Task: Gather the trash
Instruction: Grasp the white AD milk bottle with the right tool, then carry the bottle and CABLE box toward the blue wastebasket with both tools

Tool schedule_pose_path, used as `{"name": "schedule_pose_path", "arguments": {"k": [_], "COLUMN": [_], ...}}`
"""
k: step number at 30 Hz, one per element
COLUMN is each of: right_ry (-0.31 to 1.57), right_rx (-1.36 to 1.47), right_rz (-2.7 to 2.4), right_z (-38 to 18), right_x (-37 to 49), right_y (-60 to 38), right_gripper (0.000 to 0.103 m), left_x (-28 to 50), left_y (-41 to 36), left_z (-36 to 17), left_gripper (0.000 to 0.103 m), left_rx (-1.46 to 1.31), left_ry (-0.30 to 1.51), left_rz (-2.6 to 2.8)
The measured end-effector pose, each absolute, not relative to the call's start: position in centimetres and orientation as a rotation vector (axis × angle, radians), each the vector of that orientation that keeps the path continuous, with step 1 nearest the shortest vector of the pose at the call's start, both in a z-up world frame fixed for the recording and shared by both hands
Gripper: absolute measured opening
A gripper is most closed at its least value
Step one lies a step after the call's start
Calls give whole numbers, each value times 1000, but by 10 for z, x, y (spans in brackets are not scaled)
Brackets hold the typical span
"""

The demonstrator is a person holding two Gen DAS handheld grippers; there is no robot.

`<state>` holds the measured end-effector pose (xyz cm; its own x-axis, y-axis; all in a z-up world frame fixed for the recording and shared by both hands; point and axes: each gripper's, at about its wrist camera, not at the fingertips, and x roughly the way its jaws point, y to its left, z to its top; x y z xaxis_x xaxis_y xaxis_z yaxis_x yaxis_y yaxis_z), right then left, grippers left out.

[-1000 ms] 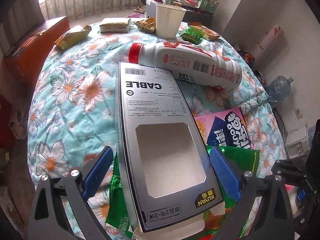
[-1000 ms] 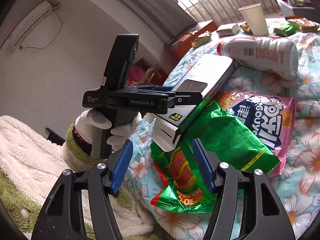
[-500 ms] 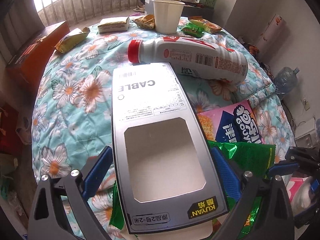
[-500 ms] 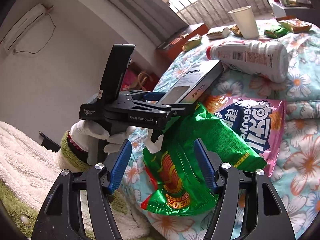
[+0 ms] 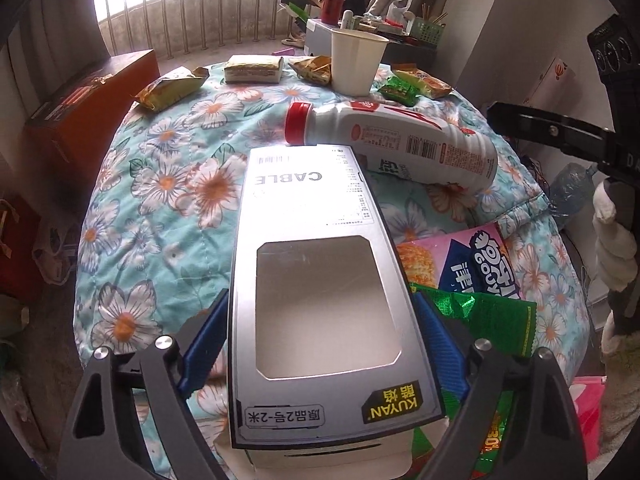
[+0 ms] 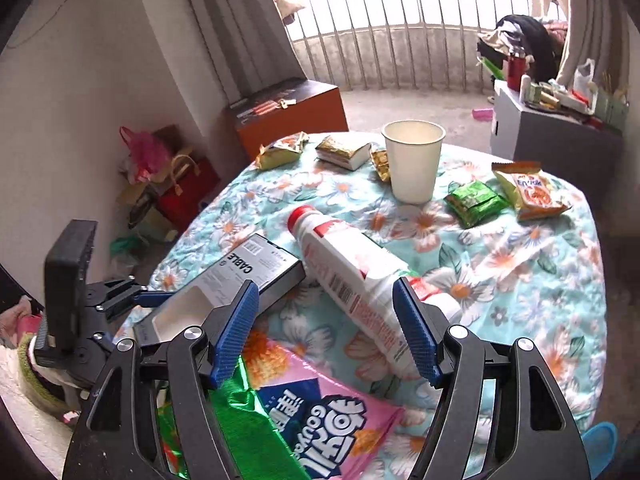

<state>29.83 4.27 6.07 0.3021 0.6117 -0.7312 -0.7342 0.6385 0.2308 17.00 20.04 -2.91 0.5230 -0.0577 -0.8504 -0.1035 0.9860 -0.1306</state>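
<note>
A grey cable box [image 5: 312, 200] lies on the flowered tablecloth [image 5: 160, 200]. My left gripper [image 5: 320, 320] straddles the box's near end; its jaws are closing and the blue pads [image 5: 204, 344] lie against the box's long sides. From the right wrist view the same box [image 6: 248, 276] and left gripper [image 6: 92, 304] show at the left. My right gripper [image 6: 326, 320] hovers above the lying white milk bottle [image 6: 344, 272], jaws opening, nothing between the pads. A green foil bag [image 6: 248, 420] and a pink snack bag [image 6: 328, 420] lie under it.
A paper cup [image 6: 412, 164] stands at the far side with several small snack packets [image 6: 472, 200] around it. An orange box [image 6: 288, 112] and bags [image 6: 176, 176] sit on the floor to the left. A gloved hand [image 5: 612, 248] holds the right gripper [image 5: 552, 132].
My right gripper has swung away from the green foil bag, up and over toward the milk bottle. The left jaws have narrowed onto the cable box's sides.
</note>
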Motion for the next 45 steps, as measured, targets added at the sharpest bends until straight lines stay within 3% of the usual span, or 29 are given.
{"name": "schedule_pose_path", "arguments": {"k": [9, 22, 26, 37, 45], "right_ry": [993, 1009, 1002, 1179, 1261], "right_rx": [-467, -513, -514, -180, 124], "right_rz": [885, 893, 891, 700, 470], "right_z": [11, 4, 6, 7, -5], "right_x": [339, 331, 327, 336, 266], "right_y": [106, 114, 112, -1, -127], "right_gripper": [66, 67, 62, 58, 58], "left_x": [163, 163, 163, 162, 164], "left_y": [207, 204, 204, 192, 143], "left_z": [-16, -7, -4, 11, 24], "left_gripper": [84, 83, 83, 83, 83], "left_rx": [-166, -142, -141, -133, -91], "left_ry": [956, 905, 892, 844, 821], "left_rz": [82, 97, 101, 38, -139]}}
